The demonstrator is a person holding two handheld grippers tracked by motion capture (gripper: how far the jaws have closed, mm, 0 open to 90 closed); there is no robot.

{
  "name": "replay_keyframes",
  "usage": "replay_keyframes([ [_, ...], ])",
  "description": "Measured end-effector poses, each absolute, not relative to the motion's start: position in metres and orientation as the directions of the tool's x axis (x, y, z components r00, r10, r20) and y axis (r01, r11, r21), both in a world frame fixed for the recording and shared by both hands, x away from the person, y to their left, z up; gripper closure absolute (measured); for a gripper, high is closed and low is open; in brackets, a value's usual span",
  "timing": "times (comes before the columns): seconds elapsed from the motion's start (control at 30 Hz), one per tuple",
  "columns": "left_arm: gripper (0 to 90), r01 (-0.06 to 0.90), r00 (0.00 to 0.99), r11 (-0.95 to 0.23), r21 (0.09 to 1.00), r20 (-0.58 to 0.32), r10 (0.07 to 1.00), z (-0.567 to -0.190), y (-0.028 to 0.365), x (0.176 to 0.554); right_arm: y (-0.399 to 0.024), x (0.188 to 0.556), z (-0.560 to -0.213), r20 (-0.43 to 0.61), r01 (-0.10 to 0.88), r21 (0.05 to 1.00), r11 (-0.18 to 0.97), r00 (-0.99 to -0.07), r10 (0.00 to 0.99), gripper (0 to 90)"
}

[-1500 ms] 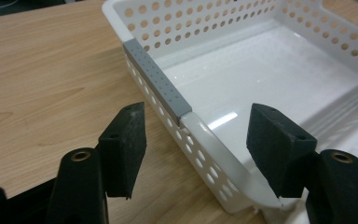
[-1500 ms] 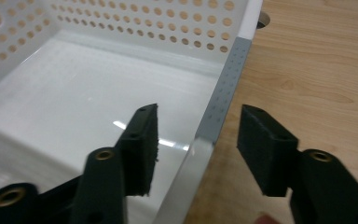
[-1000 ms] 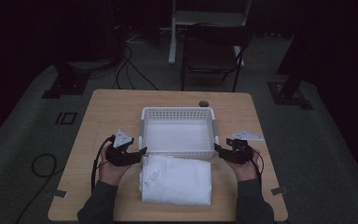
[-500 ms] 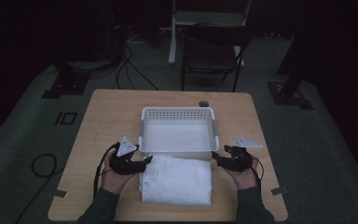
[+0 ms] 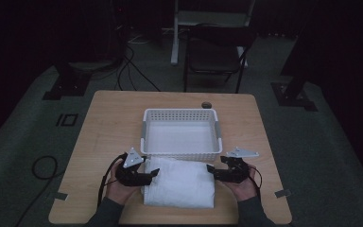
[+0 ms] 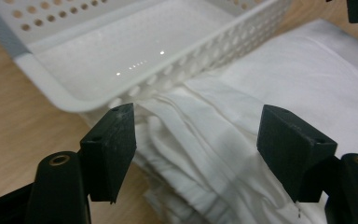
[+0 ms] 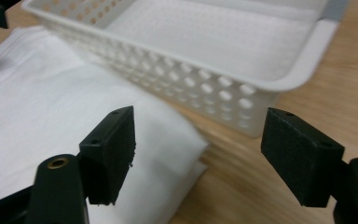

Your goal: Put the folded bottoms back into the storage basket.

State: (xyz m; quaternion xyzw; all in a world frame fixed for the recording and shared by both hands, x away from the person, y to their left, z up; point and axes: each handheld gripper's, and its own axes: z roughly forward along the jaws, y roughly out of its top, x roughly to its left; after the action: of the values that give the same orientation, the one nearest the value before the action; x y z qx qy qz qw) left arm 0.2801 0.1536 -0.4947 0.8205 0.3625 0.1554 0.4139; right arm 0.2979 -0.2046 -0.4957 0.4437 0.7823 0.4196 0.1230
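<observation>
High view: a folded white cloth (image 5: 179, 184) lies flat on the wooden tabletop (image 5: 104, 118), at the near edge, directly in front of a white perforated basket (image 5: 180, 115). The cloth's far edge sits just against the basket's near wall. The left hand-held gripper (image 5: 152, 174) is at the cloth's left edge and the right hand-held gripper (image 5: 211, 169) at its right edge, both pointing inward. Each carries a grey three-cornered plate on top, w/ a cable trailing back toward the person's sleeves at the bottom of the view. A small dark round item (image 5: 206, 104) rests on the tabletop beyond the basket; too small to identify.

Left gripper view: left hand-held gripper (image 6: 198, 154) is released; its jaws have just been opening. The two black pads stand well apart, w/ the cloth's (image 6: 270, 88) layered folded edge lying between and below them, not pressed by either pad. The basket's (image 6: 135, 88) rounded corner is just behind, beside the cloth.

Right gripper view: right hand-held gripper (image 7: 200, 156) is also released; jaws have just been opening. The cloth's (image 7: 37, 98) corner sits below the left pad; bare tabletop (image 7: 242, 177) shows below the right pad. No contact btwn pads and cloth visible. The basket (image 7: 205, 88) stands just behind, its inside bare.
</observation>
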Motion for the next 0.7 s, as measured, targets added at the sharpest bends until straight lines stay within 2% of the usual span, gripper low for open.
replay_keyframes([
  [0.1, 24.1, 0.477, 0.688, -0.405, 0.780, -0.045, 0.724, -0.497, 0.149, 0.278, -0.199, 0.294, -0.500, 0.180, 0.598, 0.755, 0.269, -0.584, 0.792, 21.4],
  [0.23, 14.2, 0.477, 0.675, -0.402, 0.781, -0.032, 0.738, -0.497, 0.144, 0.271, -0.194, 0.287, -0.502, 0.172, 0.599, 0.747, 0.289, -0.595, 0.785, 17.4],
  [0.47, 7.8, 0.509, 0.661, -0.388, 0.768, -0.060, 0.748, -0.511, 0.140, 0.267, -0.181, 0.277, -0.513, 0.161, 0.601, 0.722, 0.344, -0.628, 0.762, 13.0],
  [0.57, 4.5, 0.524, 0.642, -0.412, 0.746, -0.028, 0.766, -0.519, 0.139, 0.270, -0.180, 0.279, -0.518, 0.164, 0.609, 0.713, 0.349, -0.628, 0.760, 12.7],
  [0.6, 3.6, 0.547, 0.640, -0.391, 0.740, -0.070, 0.765, -0.526, 0.142, 0.274, -0.179, 0.281, -0.523, 0.180, 0.622, 0.703, 0.344, -0.624, 0.760, 12.4],
  [0.7, 2.0, 0.562, 0.638, -0.374, 0.738, -0.098, 0.764, -0.533, 0.145, 0.279, -0.179, 0.286, -0.530, 0.186, 0.632, 0.695, 0.342, -0.618, 0.764, 11.0],
])
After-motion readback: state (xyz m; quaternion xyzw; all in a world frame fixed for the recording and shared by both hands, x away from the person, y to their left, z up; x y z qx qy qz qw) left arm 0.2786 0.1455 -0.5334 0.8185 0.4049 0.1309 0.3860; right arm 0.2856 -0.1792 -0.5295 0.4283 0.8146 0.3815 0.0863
